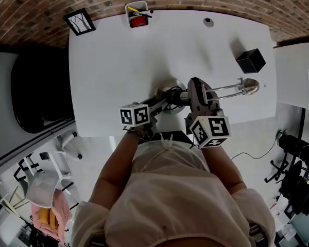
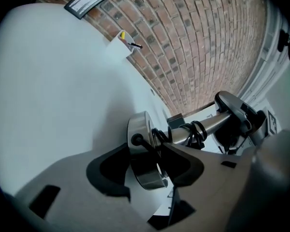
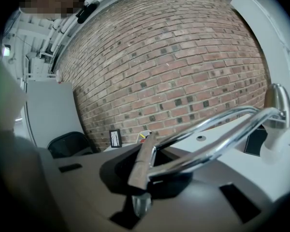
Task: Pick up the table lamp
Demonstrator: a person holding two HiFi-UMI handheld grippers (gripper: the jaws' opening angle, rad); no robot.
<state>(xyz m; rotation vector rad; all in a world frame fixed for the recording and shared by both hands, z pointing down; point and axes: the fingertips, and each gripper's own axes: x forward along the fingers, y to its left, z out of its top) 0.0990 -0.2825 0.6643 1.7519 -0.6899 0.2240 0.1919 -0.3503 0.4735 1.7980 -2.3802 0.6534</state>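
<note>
- Lying on its side near the front edge of the table (image 1: 113,71), the lamp (image 1: 230,89) has its base (image 2: 144,151) to the person's left and its head (image 3: 276,103) to the right.
- Gripping the thin stem (image 3: 140,166) where the chrome rods (image 3: 217,144) meet it, the right gripper (image 3: 144,178) has its jaws nearly together.
- Standing wide open, the left gripper (image 2: 152,166) has the round metal base between its jaws, but the pads do not seem to press on it.
- Handling, as a guess: the base looks like solid metal, so most of the weight probably sits at that end. The polished surfaces are likely slippery.
- The rods look stiff but slender and may pivot. Lifting by them alone could let the base swing.
- Best hold: close on the base's rim or the stem just beside it, clear of the coiled cord (image 2: 195,132). Avoid the head.
</note>
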